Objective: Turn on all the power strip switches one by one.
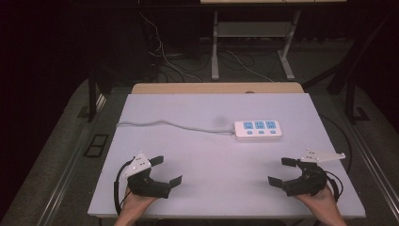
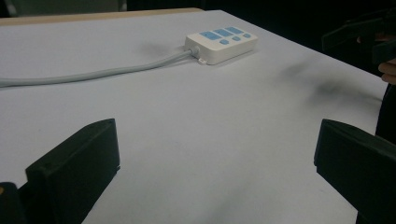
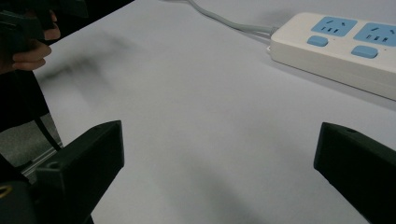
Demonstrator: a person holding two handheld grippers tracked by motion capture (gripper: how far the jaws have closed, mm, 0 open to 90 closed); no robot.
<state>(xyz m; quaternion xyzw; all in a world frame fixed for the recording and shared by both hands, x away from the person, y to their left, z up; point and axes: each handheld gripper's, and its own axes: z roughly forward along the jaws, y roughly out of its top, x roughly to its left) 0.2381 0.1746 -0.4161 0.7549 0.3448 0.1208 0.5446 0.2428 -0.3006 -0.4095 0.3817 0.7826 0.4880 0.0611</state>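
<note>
I have my left gripper (image 1: 166,170) near the front left of the table (image 1: 207,188), jaws spread wide with nothing between them, only bare white surface. My right gripper (image 1: 282,171) sits near the front right, jaws just as wide and empty, facing inward toward the other. Farther out, well apart from both, the white power strip (image 1: 259,130) with its blue sockets lies flat right of centre, its grey cord (image 1: 174,124) trailing off to the left edge.
</note>
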